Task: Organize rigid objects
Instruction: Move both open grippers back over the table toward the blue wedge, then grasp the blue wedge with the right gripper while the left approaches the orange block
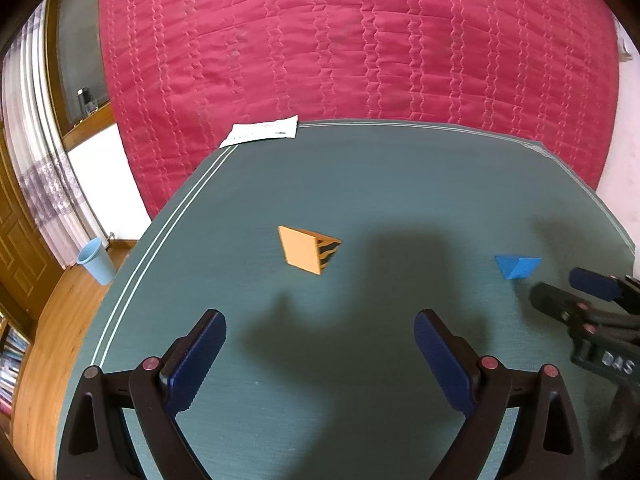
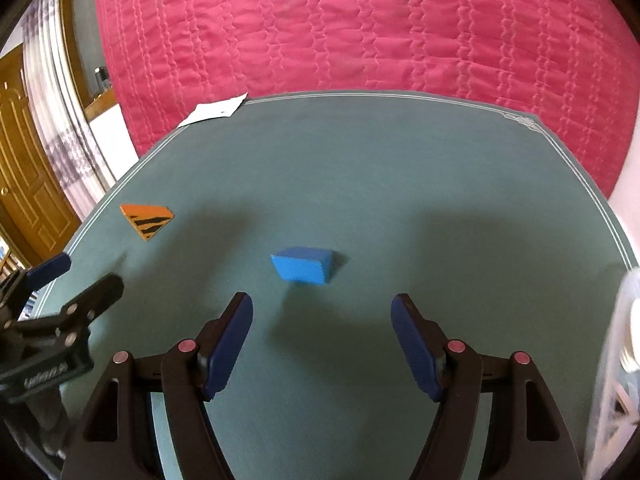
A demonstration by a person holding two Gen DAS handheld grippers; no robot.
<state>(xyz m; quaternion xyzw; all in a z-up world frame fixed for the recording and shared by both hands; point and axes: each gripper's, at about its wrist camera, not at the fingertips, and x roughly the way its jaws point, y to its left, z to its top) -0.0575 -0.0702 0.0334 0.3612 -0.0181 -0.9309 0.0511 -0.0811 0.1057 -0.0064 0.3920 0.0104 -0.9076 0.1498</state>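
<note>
An orange wedge block [image 1: 308,250] with black stripes on one end lies on the green table [image 1: 360,184], ahead of my left gripper [image 1: 320,320], which is open and empty. A blue wedge block [image 2: 303,265] lies just ahead of my right gripper [image 2: 322,304], which is open and empty. The blue block also shows in the left wrist view [image 1: 517,266], with the right gripper [image 1: 560,284] next to it. The orange block [image 2: 148,220] and the left gripper [image 2: 86,274] show at the left of the right wrist view.
A white paper [image 1: 262,130] lies at the table's far left edge. A red quilted bed [image 1: 360,48] stands behind the table. A light blue cup [image 1: 96,260] stands on the wooden floor at left. A white plastic basket [image 2: 618,360] is at the right edge.
</note>
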